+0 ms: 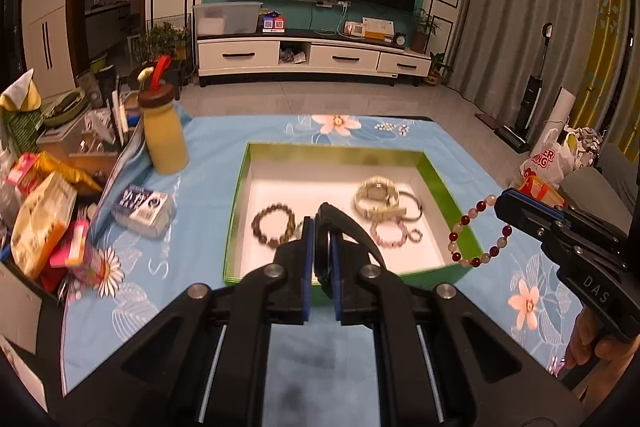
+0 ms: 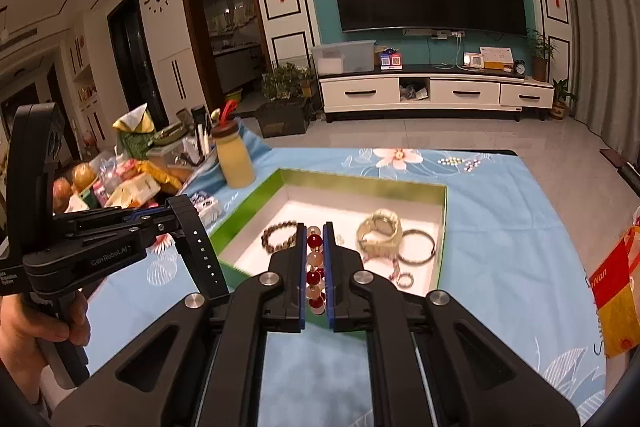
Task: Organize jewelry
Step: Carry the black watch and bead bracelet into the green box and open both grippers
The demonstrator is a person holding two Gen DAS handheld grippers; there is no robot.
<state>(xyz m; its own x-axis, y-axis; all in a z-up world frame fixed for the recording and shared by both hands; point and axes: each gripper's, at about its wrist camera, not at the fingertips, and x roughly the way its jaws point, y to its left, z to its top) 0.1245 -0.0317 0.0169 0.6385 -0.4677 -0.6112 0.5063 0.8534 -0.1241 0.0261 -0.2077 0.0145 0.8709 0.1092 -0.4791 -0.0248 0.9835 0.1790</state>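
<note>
The left gripper point(image 1: 320, 227) is pinched on a black watch strap point(image 1: 344, 227), which arcs up from between the blue pads; in the right wrist view the same strap point(image 2: 200, 243) hangs down from the jaws, punched holes showing, its lower end cut off behind the right gripper's frame. The right gripper point(image 2: 316, 231) is pressed together on a red and pale bead bracelet point(image 2: 315, 267), of which that view shows only a column of beads between the pads; the left wrist view shows the whole loop point(image 1: 478, 233) dangling over the near right corner of the green box point(image 1: 440, 183). Inside the box, on its white floor, lie a brown bead bracelet point(image 1: 272, 225), a pale watch point(image 1: 378, 197), a thin dark bangle point(image 1: 414, 205), a pink bead bracelet point(image 1: 390, 237) partly hidden by the strap, and a small ring point(image 1: 416, 235). The box sits on the table point(image 1: 208, 155), covered by a blue flowered cloth. A yellow bottle point(image 1: 165, 135) stands left of it beside a blurred heap of packets. A hand point(image 2: 44, 323) grips the left handle; most of it is cut off.
</note>
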